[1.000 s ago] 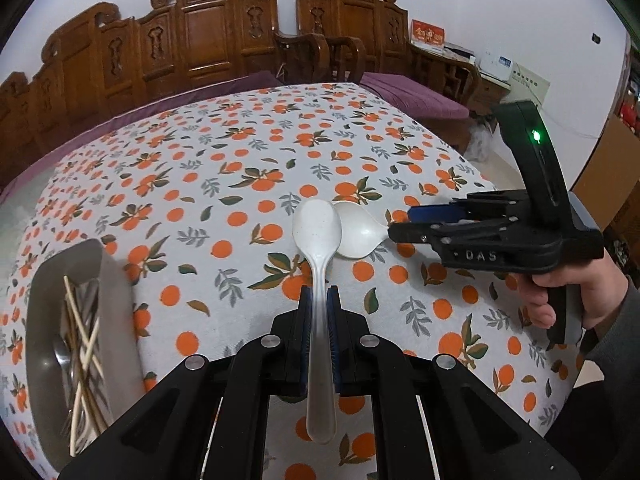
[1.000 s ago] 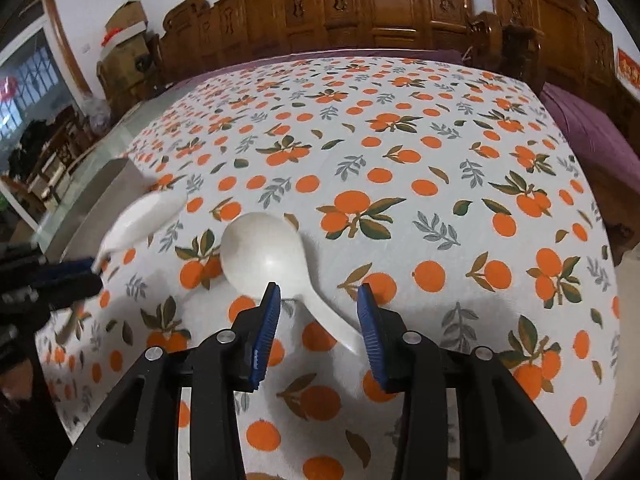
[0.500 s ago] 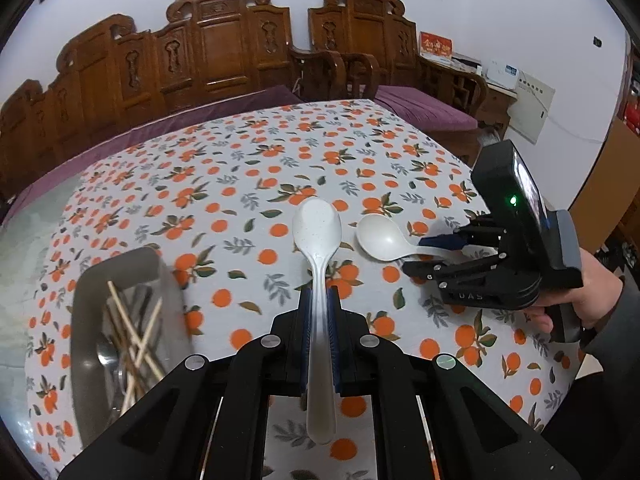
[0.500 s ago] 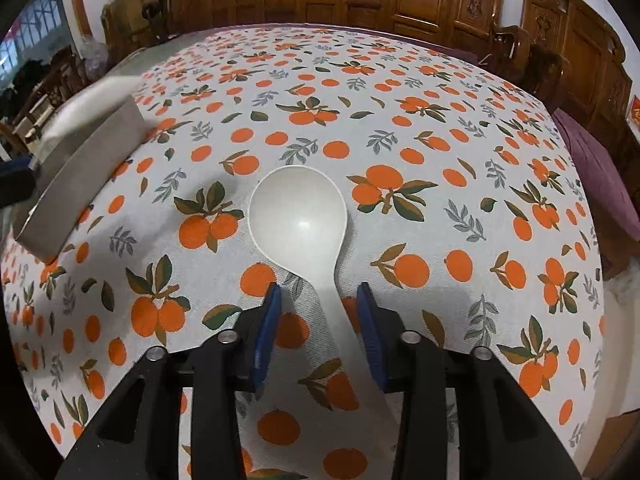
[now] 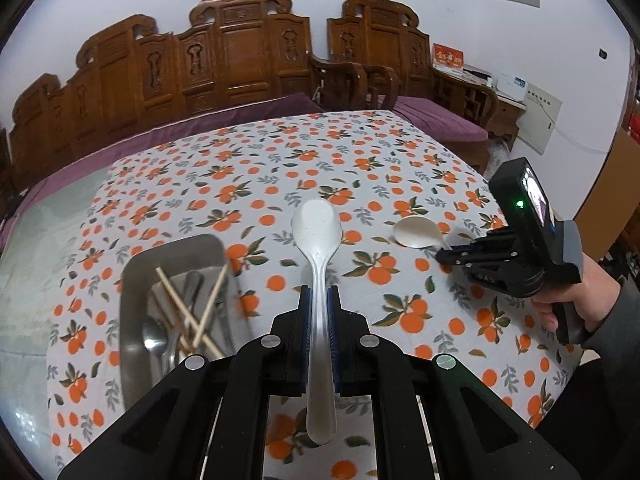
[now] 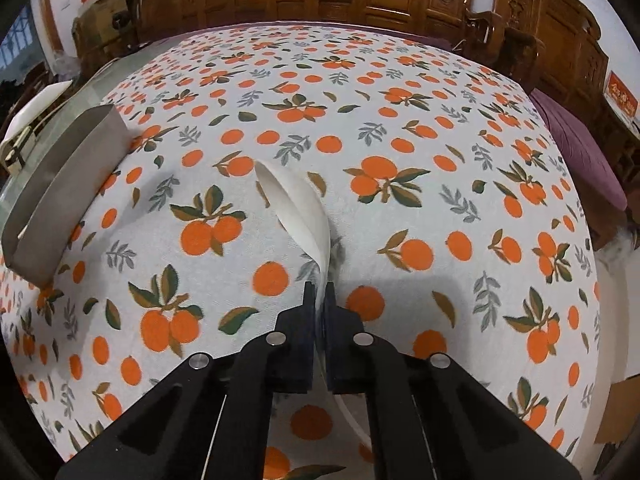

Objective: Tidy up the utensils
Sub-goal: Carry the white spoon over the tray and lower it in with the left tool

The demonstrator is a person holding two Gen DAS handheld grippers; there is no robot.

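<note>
My left gripper (image 5: 318, 300) is shut on the handle of a white speckled spoon (image 5: 318, 236) and holds it above the table, bowl pointing forward. My right gripper (image 6: 319, 292) is shut on the handle of a second white spoon (image 6: 298, 208), which is tipped on its side on the tablecloth. That spoon (image 5: 416, 232) and the right gripper (image 5: 450, 254) also show in the left wrist view at the right. A metal tray (image 5: 134, 276) at the left holds chopsticks (image 5: 192, 312) and metal cutlery.
The table wears an orange-print cloth (image 5: 320, 160). The tray's side wall (image 6: 60, 196) shows at the left of the right wrist view. Carved wooden chairs (image 5: 240, 60) with purple cushions stand behind the table. The table edge falls away at the right.
My right gripper has closed on the second spoon's handle, tipping it on its side. My left gripper has drawn back and leftward with its spoon, bringing the tray more into view.
</note>
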